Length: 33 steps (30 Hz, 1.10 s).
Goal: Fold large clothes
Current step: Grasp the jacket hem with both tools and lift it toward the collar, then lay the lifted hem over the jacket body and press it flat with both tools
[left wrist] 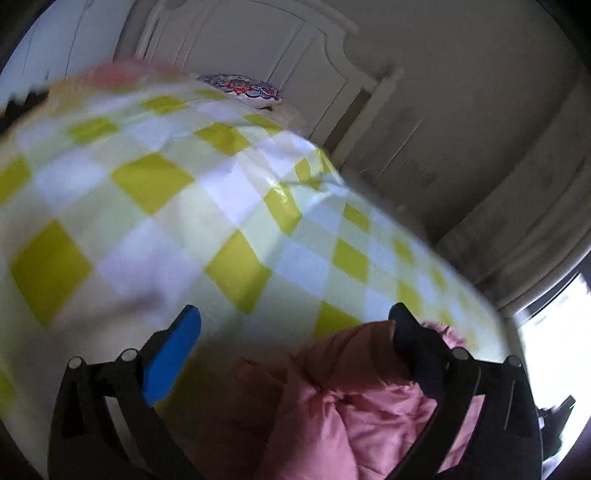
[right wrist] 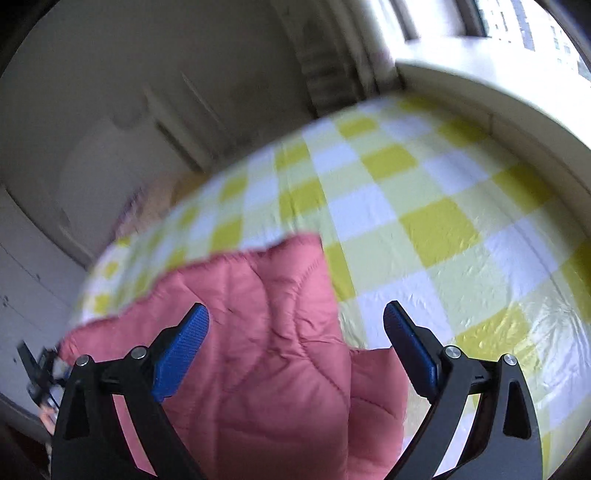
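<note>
A pink quilted jacket [right wrist: 266, 332] lies on a bed with a yellow and white checked cover [right wrist: 424, 206]. My right gripper [right wrist: 295, 325] is open above the jacket, its blue pads [right wrist: 181, 350] wide apart with nothing between them. In the left wrist view the same jacket [left wrist: 343, 402] is bunched at the lower middle and right. My left gripper [left wrist: 295, 328] is open; its blue-padded finger [left wrist: 170, 365] is over the cover [left wrist: 155, 206] and the other finger lies against the jacket's edge. Both views are blurred.
A patterned pillow [left wrist: 240, 88] lies at the far end of the bed by the white headboard [left wrist: 295, 48]. White panelled walls or cupboards [right wrist: 92, 122] run along one side. A bright window [right wrist: 517, 26] and sill lie beyond the bed.
</note>
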Each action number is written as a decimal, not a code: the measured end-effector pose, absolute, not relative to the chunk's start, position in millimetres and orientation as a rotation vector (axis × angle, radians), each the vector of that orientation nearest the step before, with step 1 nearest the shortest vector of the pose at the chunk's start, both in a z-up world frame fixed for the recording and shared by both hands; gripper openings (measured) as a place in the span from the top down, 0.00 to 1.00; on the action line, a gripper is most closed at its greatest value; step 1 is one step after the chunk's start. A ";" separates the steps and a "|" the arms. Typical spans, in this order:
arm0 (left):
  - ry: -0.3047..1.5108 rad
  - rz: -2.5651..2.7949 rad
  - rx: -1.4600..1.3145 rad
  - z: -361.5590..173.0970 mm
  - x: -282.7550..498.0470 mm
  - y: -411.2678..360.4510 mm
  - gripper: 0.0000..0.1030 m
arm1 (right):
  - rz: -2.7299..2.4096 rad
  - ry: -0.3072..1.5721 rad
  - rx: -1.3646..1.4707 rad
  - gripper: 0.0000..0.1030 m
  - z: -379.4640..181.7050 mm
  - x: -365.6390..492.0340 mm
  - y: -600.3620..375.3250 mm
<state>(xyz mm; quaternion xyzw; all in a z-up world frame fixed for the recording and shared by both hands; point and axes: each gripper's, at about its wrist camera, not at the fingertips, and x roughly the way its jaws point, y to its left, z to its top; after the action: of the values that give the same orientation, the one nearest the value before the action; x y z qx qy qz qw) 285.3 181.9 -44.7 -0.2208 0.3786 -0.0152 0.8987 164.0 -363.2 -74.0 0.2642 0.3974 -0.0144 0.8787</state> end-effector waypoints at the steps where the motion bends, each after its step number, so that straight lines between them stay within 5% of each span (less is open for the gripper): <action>1: 0.809 -0.037 -0.441 -44.1 290.9 178.0 0.02 | -0.021 0.847 0.533 0.26 -81.5 166.6 -361.6; 2: 0.836 -0.037 -0.422 -48.2 298.6 174.0 0.05 | -0.034 0.876 0.512 0.42 -88.3 171.3 -359.8; 6: 0.791 0.222 -0.391 -38.6 296.4 189.6 0.14 | -0.223 0.848 0.445 0.42 -76.2 164.3 -355.9; 7: 0.745 0.313 -0.412 -29.1 288.9 194.7 0.16 | -0.245 0.790 0.401 0.37 -58.6 157.1 -346.6; 9: 0.585 0.420 -0.416 5.0 261.5 189.9 0.16 | -0.188 0.720 0.369 0.09 -35.3 149.8 -327.2; 12: 0.479 0.272 -0.166 50.3 240.9 125.3 0.02 | -0.040 0.665 0.217 0.07 -1.0 149.2 -268.1; 14: 0.509 0.104 0.052 58.6 237.6 63.3 0.02 | 0.015 0.651 0.103 0.07 6.6 150.8 -229.2; 21: 0.804 -0.021 0.292 -41.9 287.7 -25.7 0.02 | 0.010 0.871 -0.158 0.05 -90.1 199.5 -158.1; 23: 0.893 -0.066 0.169 -73.9 301.9 -11.2 0.02 | 0.040 0.868 -0.024 0.05 -97.8 204.8 -173.9; 33: 0.888 -0.057 0.136 -79.9 306.0 -0.2 0.02 | 0.047 0.888 -0.007 0.04 -99.4 205.1 -174.5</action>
<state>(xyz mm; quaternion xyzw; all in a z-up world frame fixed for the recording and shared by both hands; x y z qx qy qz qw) 306.0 -0.2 -79.9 0.0658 0.4290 -0.0277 0.9005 205.1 -174.5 -99.4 -0.0036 0.4294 0.0229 0.9028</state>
